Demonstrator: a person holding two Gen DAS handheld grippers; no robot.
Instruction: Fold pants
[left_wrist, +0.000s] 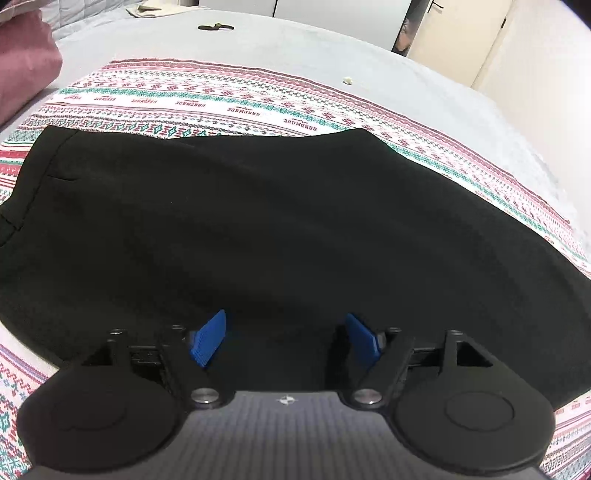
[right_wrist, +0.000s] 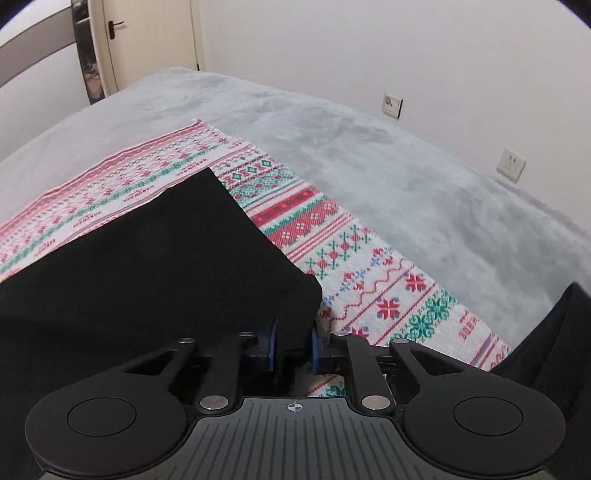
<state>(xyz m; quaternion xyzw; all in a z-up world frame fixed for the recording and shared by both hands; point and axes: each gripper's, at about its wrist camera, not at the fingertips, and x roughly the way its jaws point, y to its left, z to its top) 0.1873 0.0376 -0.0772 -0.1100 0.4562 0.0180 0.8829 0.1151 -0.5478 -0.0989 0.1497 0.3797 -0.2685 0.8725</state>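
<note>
Black pants (left_wrist: 258, 221) lie flat on a patterned red, green and white cloth (left_wrist: 221, 103) spread over a bed. My left gripper (left_wrist: 286, 332) hovers over the near edge of the pants. Its blue pads (left_wrist: 208, 341) stand wide apart with only flat fabric below them. In the right wrist view the pants (right_wrist: 147, 277) fill the left half, ending in a corner near the middle. My right gripper (right_wrist: 293, 343) is shut on that corner, and black fabric is pinched between its blue pads (right_wrist: 272, 345). The patterned cloth (right_wrist: 351, 258) shows to the right.
A grey bed cover (right_wrist: 406, 166) surrounds the cloth. A pink pillow (left_wrist: 26, 66) sits at the far left and a small dark object (left_wrist: 216, 27) lies at the far side. A door (right_wrist: 147, 37), a white wall and dark fabric (right_wrist: 554, 332) at the lower right edge are also in view.
</note>
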